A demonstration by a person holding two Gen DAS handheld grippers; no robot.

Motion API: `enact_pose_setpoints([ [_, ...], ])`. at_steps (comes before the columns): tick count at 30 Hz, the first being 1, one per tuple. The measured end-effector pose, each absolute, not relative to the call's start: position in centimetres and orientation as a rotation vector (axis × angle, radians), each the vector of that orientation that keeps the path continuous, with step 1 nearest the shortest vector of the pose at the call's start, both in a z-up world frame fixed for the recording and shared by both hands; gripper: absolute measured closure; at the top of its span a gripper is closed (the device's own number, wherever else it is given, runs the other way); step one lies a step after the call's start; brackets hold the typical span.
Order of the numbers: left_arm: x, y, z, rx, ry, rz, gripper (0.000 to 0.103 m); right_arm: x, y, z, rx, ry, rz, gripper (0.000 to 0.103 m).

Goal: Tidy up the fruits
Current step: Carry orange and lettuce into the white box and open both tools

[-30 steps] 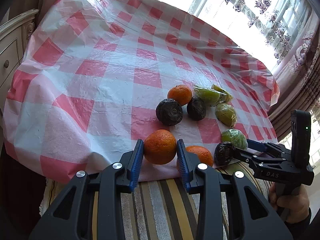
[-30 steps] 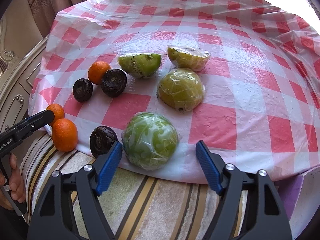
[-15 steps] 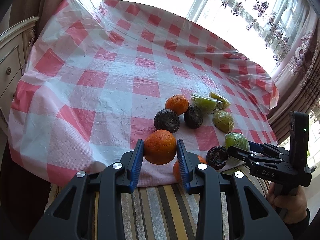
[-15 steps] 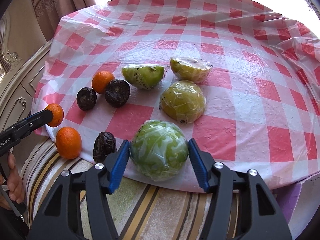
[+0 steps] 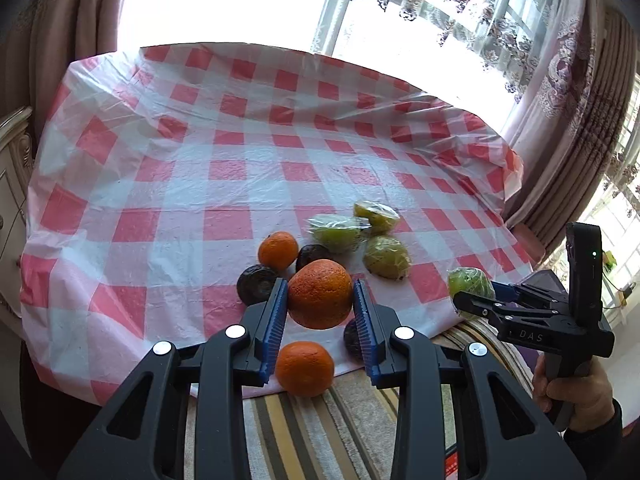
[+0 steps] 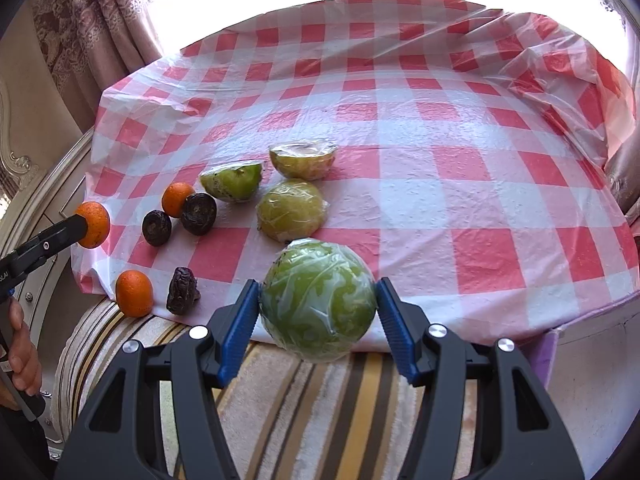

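My left gripper (image 5: 320,304) is shut on an orange (image 5: 320,294) and holds it above the table's near edge; it also shows in the right wrist view (image 6: 94,224). My right gripper (image 6: 318,304) is shut on a plastic-wrapped green fruit (image 6: 318,304), lifted off the cloth; it shows in the left wrist view (image 5: 470,284). On the red-checked tablecloth (image 6: 440,128) lie two oranges (image 6: 134,293) (image 6: 177,199), three dark wrinkled fruits (image 6: 198,213) (image 6: 157,227) (image 6: 182,290) and three wrapped green fruits (image 6: 290,210) (image 6: 232,180) (image 6: 302,158).
A striped cushion (image 6: 320,400) lies under the table's near edge. A carved cabinet (image 6: 24,184) stands at the left. Curtains (image 5: 572,120) and bright windows are behind the table. The far part of the cloth is bare.
Both grippers have risen. The right gripper closed on the wrapped green fruit and lifted it. The left gripper raised its orange higher above the edge.
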State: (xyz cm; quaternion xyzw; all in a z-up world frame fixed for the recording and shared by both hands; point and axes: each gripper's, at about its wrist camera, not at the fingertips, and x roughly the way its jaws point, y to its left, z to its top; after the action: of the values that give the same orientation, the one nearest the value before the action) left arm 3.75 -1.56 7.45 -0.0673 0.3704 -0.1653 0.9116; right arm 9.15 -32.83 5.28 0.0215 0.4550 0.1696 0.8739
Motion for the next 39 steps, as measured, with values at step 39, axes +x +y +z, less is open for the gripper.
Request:
enact_pose_setpoints([
  [39, 2.4, -42.5, 2.7, 0.665, 1.225, -1.135, 0.07, -1.2, -60.7, -1.2, 0.106, 1.132, -0.29, 0.042],
])
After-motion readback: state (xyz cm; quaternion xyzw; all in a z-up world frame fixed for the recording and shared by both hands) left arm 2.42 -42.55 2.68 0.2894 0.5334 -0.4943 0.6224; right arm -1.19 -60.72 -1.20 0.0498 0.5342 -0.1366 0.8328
